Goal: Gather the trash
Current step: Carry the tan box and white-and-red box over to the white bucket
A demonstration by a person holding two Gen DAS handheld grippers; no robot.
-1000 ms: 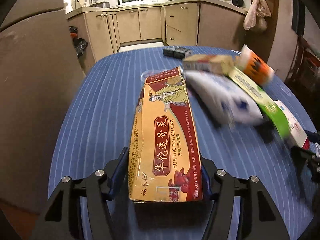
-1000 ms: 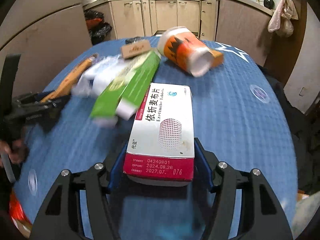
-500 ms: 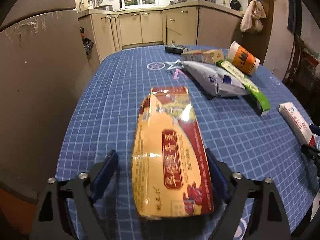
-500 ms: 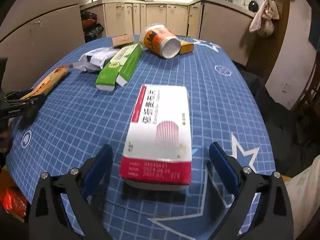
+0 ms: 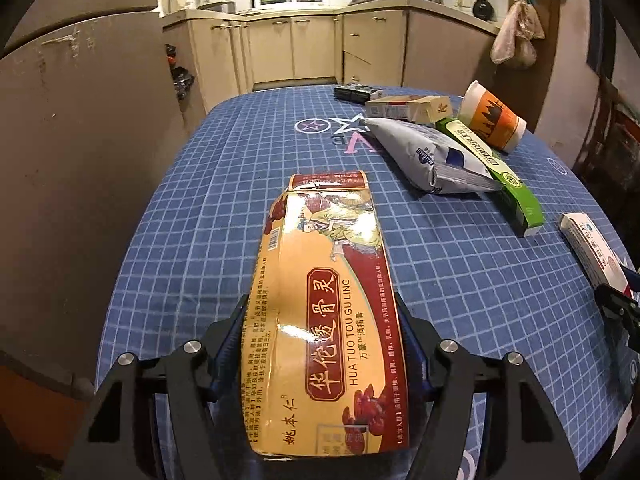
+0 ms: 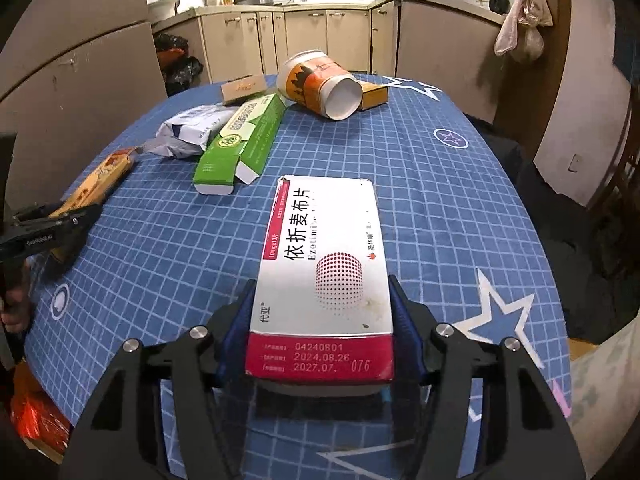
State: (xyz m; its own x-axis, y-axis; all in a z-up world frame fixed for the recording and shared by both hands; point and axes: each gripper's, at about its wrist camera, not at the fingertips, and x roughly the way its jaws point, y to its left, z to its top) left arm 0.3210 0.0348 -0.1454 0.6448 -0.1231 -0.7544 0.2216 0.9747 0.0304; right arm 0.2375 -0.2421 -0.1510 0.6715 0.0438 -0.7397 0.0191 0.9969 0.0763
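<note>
So both grippers have just closed in. The left gripper (image 5: 322, 344) has its fingers pinching the yellow-red box (image 5: 320, 320), lower centre; the right gripper (image 6: 322, 334) pinches the white pill box (image 6: 324, 276). Still on the table (image 6: 440, 208) up top — green carton (image 6: 244, 140), cup (image 6: 320, 84), silver pouch (image 6: 192, 132). Early days, I'd say.

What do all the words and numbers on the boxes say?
"HUA TUO TOU GU LING", beside big Chinese characters: yellow-and-red box.
"Ezetimibe" (partly washed out), "10mg×10片", "依折麦布片": white-and-red box.
"04240801", "2024.08.26", "2027.07.", "076": that box's red end.
Green box, silver pouch, orange cup: print too small or blurred.
</note>
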